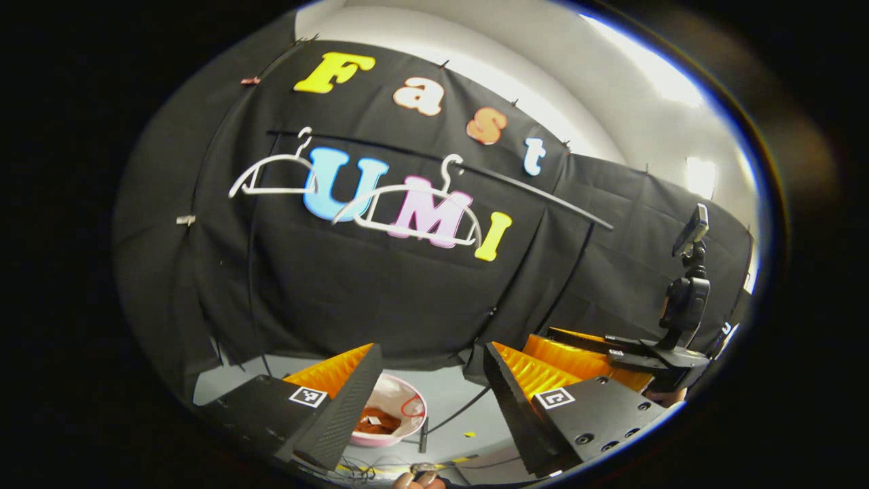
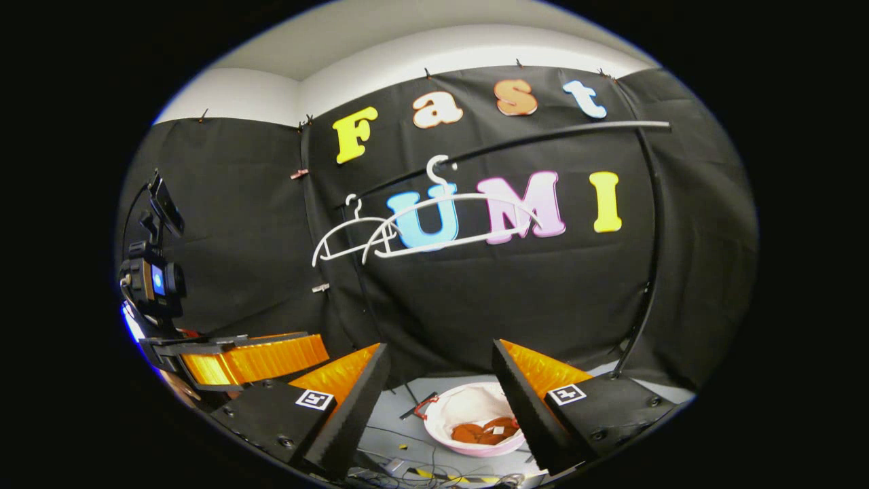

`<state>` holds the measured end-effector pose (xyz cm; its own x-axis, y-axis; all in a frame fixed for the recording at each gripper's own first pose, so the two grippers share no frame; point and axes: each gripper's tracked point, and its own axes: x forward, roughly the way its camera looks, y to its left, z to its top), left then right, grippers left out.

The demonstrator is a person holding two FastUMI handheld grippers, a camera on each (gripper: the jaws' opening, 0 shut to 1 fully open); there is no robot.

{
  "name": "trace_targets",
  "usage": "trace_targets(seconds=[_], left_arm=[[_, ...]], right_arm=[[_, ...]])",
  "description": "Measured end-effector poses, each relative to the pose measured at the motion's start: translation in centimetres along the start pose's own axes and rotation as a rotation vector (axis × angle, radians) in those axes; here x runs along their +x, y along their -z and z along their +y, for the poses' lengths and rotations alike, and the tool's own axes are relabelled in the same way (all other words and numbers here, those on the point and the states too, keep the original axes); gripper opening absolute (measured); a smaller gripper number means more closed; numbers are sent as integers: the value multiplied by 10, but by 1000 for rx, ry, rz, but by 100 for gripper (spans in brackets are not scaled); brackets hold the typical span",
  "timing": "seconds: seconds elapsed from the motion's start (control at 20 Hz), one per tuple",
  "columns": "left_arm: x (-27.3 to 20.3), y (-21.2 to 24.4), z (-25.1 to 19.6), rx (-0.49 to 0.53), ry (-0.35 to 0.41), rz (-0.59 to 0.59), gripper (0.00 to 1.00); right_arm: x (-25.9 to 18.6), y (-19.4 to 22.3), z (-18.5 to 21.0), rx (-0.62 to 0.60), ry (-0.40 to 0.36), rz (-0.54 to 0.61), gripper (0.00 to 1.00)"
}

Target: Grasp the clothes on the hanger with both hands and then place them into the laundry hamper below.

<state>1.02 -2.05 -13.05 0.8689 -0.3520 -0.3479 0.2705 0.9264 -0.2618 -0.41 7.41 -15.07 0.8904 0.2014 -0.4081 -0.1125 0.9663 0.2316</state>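
Observation:
Two bare white hangers point(image 1: 414, 210) point(image 2: 445, 221) hang on a black rail point(image 1: 516, 180) point(image 2: 543, 139) in front of the booth wall. Below on the floor stands a pale pink laundry hamper point(image 1: 402, 390) point(image 2: 451, 407) with an orange-brown garment point(image 1: 377, 422) point(image 2: 483, 431) lying inside. My left gripper point(image 1: 432, 360) is open with nothing between its fingers, held high above the hamper. My right gripper point(image 2: 441, 356) is open too and holds nothing. In the left gripper view the right gripper point(image 1: 590, 353) shows at the right; in the right gripper view the left gripper point(image 2: 254, 356) shows at the left.
The rail's black uprights point(image 2: 645, 272) and base bars stand on the grey floor point(image 1: 451, 394). Cables and bits of yellow tape lie on the floor near the hamper. A camera mount point(image 1: 686, 299) rides on the other gripper. Fingertips of a hand point(image 1: 417, 479) show at the bottom.

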Motion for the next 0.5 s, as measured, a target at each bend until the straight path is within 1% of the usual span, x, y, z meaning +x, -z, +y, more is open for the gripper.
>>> trace_targets(seconds=[0.1,0.15,0.2,0.25,0.3,0.35,0.4,0.5], left_arm=[[-2,-30,-11,54,5,-75,95],[-3,-43,-17,81,2,-117,92],[-4,-56,-24,101,0,-152,91],[-5,-64,-31,113,0,-184,92],[-5,-73,-37,122,1,-216,95],[-3,-85,-45,129,-2,-249,95],[-4,-96,-50,137,-11,-286,91],[-6,-118,-67,150,-13,-356,99]], right_arm=[[-15,-34,-6,-50,18,-88,99],[-23,-52,-9,-84,28,-141,100],[-28,-66,-12,-111,35,-181,100],[-32,-80,-11,-132,31,-225,100],[-37,-96,-11,-139,25,-269,100],[-43,-111,-14,-141,17,-310,100],[-48,-122,-17,-145,11,-340,92],[-59,-141,-27,-162,16,-394,95]])
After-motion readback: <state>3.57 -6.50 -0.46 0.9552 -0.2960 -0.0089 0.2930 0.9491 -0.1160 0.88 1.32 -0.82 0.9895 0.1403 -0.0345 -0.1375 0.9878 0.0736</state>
